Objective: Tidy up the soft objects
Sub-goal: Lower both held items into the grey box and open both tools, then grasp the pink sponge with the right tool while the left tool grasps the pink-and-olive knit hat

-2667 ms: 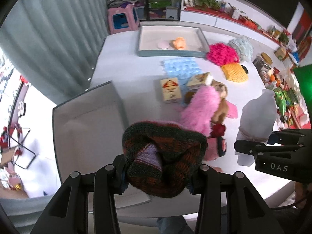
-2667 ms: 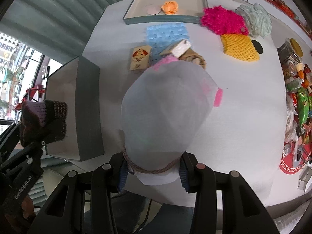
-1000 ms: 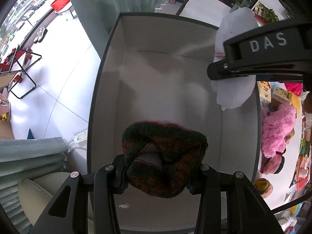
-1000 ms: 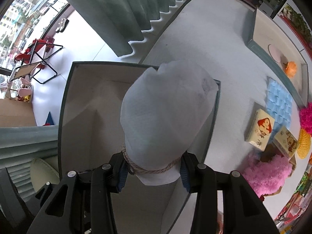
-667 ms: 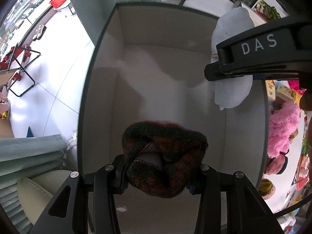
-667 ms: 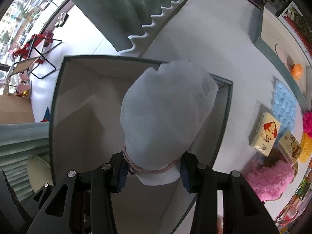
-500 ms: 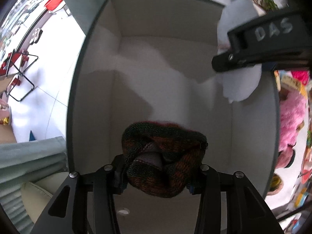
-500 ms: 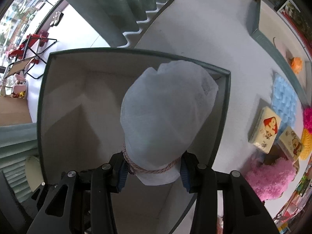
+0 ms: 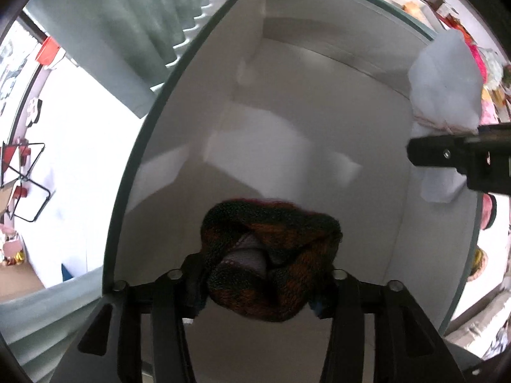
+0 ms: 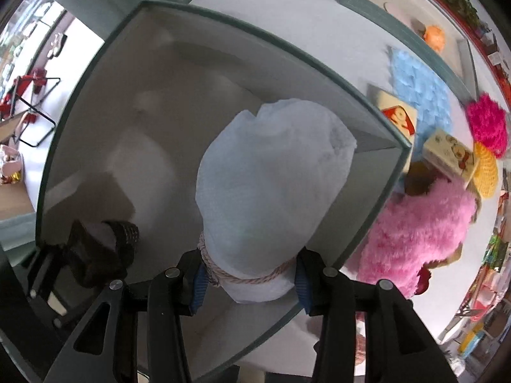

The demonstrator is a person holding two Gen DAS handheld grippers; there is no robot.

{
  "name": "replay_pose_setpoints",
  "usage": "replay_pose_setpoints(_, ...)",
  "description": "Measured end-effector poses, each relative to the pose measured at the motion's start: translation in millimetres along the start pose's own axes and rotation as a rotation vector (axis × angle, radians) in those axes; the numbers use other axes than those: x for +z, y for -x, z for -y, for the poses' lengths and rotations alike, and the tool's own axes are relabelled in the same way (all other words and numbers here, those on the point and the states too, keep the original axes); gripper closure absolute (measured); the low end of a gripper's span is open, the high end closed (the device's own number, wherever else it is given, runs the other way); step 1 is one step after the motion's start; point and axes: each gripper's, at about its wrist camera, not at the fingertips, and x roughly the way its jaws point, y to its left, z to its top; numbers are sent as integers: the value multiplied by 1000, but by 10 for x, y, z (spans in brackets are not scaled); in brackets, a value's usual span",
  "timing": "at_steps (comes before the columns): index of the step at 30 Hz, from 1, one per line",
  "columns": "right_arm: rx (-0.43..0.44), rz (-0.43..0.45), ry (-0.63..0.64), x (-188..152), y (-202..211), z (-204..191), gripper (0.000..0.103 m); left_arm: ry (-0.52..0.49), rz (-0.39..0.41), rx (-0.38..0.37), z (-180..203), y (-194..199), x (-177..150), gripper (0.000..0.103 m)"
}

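Observation:
My left gripper (image 9: 258, 282) is shut on a dark red-and-green knitted hat (image 9: 270, 255) and holds it inside a deep grey-rimmed box (image 9: 137, 172) with white walls. My right gripper (image 10: 249, 279) is shut on a white fabric pouch (image 10: 271, 185) tied with a pink cord, held over the same box (image 10: 287, 51) near its right wall. The pouch shows in the left wrist view (image 9: 447, 73), and the hat shows in the right wrist view (image 10: 105, 252) at lower left.
On the white table right of the box lie a pink fluffy item (image 10: 421, 226), a blue quilted cloth (image 10: 418, 92), two small printed boxes (image 10: 399, 116), a magenta pompom (image 10: 487, 121), a yellow knit piece (image 10: 485, 175) and a shallow tray (image 10: 402, 28) with an orange item.
Both grippers have moved from over the table to the box and lowered into it. The box walls now fill both views. Both holds are unchanged.

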Motion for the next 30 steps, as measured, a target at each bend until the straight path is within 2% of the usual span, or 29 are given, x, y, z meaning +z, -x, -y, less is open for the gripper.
replay_pose_setpoints(1,13,8,-2,-6,13,17,52,-2,-5,-6,14,9,4,39)
replay_pose_setpoints(2,41,16,-6,-1,28,25,43,-6,-13,-15,40,25,5,23)
replay_pose_setpoints(3,63,25,-5,9,50,22,31,-8,-9,-17,67,52,5,16)
replay_pose_setpoints(4,79,44,0,18,92,19,24,-12,10,-7,100,99,4,0)
replay_pose_setpoints(5,90,61,8,29,127,7,15,-9,31,-4,139,135,-28,0)
replay_pose_setpoints(8,103,120,54,33,279,-52,12,43,27,-47,110,237,-13,0)
replay_pose_setpoints(10,106,155,53,-12,387,14,0,72,19,-57,90,329,10,0)
replay_pose_setpoints(12,119,184,37,-127,508,124,0,73,23,-56,113,431,20,0)
replay_pose_setpoints(16,166,220,-53,-487,650,609,0,44,35,-91,351,675,-10,0)
replay_pose_setpoints(19,135,227,-163,-889,699,1151,0,-17,56,-92,614,855,-46,0)
replay_pose_setpoints(22,105,189,-318,-1415,582,1740,0,-81,52,-114,849,930,-13,0)
replay_pose_setpoints(24,96,144,-403,-1713,419,2080,0,-122,49,-119,1248,891,-86,0)
replay_pose_setpoints(28,99,54,-485,-2150,178,2556,0,-118,3,-103,1712,706,-90,0)
replay_pose_setpoints(30,108,33,-480,-2239,125,2713,0,-97,-32,-106,1951,572,-117,0)
